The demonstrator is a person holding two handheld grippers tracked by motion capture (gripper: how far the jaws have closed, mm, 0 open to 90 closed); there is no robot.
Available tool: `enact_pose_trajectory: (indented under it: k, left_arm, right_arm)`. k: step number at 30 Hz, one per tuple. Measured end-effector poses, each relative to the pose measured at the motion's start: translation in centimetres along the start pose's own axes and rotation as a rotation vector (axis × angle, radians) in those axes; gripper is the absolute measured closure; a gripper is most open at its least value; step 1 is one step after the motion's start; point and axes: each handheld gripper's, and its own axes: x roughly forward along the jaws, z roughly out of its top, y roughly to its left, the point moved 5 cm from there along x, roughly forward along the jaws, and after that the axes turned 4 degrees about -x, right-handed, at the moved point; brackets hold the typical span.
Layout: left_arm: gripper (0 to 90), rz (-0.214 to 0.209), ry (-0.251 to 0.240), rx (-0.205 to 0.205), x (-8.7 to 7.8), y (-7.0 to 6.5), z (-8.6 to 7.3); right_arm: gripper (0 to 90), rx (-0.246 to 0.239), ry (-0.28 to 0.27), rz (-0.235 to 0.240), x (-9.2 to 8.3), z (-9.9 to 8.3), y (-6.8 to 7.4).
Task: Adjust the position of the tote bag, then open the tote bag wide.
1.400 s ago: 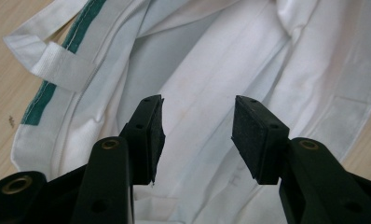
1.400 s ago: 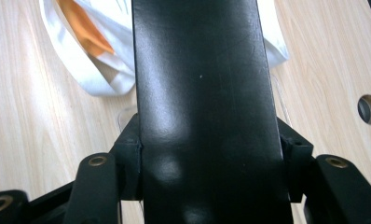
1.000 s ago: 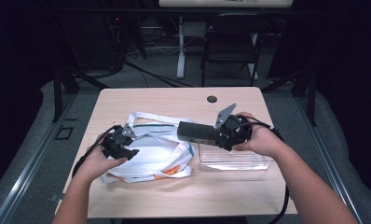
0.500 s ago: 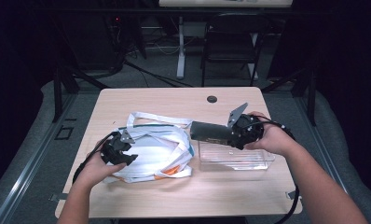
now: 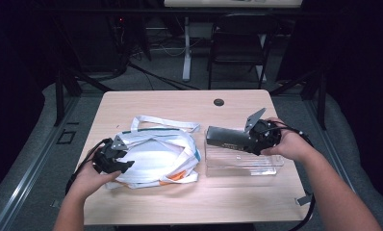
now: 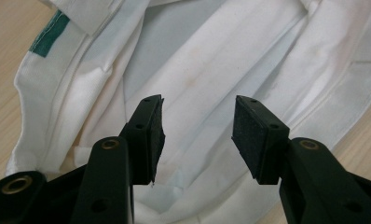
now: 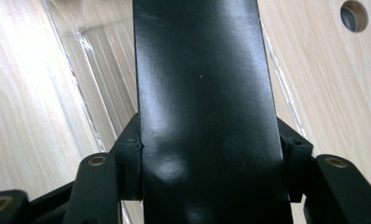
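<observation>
A white cloth tote bag (image 5: 156,154) with long handles and green and orange trim lies on the left half of the table. My left gripper (image 5: 122,162) hovers over the bag's near left corner. In the left gripper view the gripper (image 6: 197,126) is open, its pads (image 6: 152,135) apart above the white fabric (image 6: 211,56) with nothing between them. My right gripper (image 5: 249,140) is shut on one end of a long black box (image 5: 225,137), held level over a clear plastic tray (image 5: 242,163). In the right gripper view the box (image 7: 202,93) runs up between the pads (image 7: 130,170).
The light wooden table (image 5: 156,103) has a round cable hole (image 5: 219,102) near its far edge, also in the right gripper view (image 7: 354,15). The tray's clear wall (image 7: 88,51) lies under the box. A chair (image 5: 237,48) and desk legs stand beyond the table.
My right gripper has carried the black box a little to the right, away from the bag and over the tray. My left gripper has slid slightly left along the bag's near edge.
</observation>
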Motion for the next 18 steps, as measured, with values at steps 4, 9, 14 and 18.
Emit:
enact_pose_trajectory:
  k: [4,9,14,18]
  left_arm:
    - [51.9,0.004,-0.007,0.000,-0.3,-0.1,-0.2]
    - [51.5,0.000,-0.018,0.008,-0.9,-0.4,0.0]
    - [51.3,-0.001,-0.025,0.020,-1.0,-0.8,0.1]
    - [51.1,0.008,-0.028,0.016,-1.0,-0.8,0.0]
  right_arm:
    - [41.8,0.017,-0.005,0.001,0.4,-0.5,-0.1]
    - [41.8,0.028,0.023,-0.009,1.3,-1.3,-0.5]
    - [41.8,0.042,0.030,0.001,2.0,-1.8,-0.6]
    - [41.8,0.044,0.039,-0.003,2.2,-2.0,-0.8]
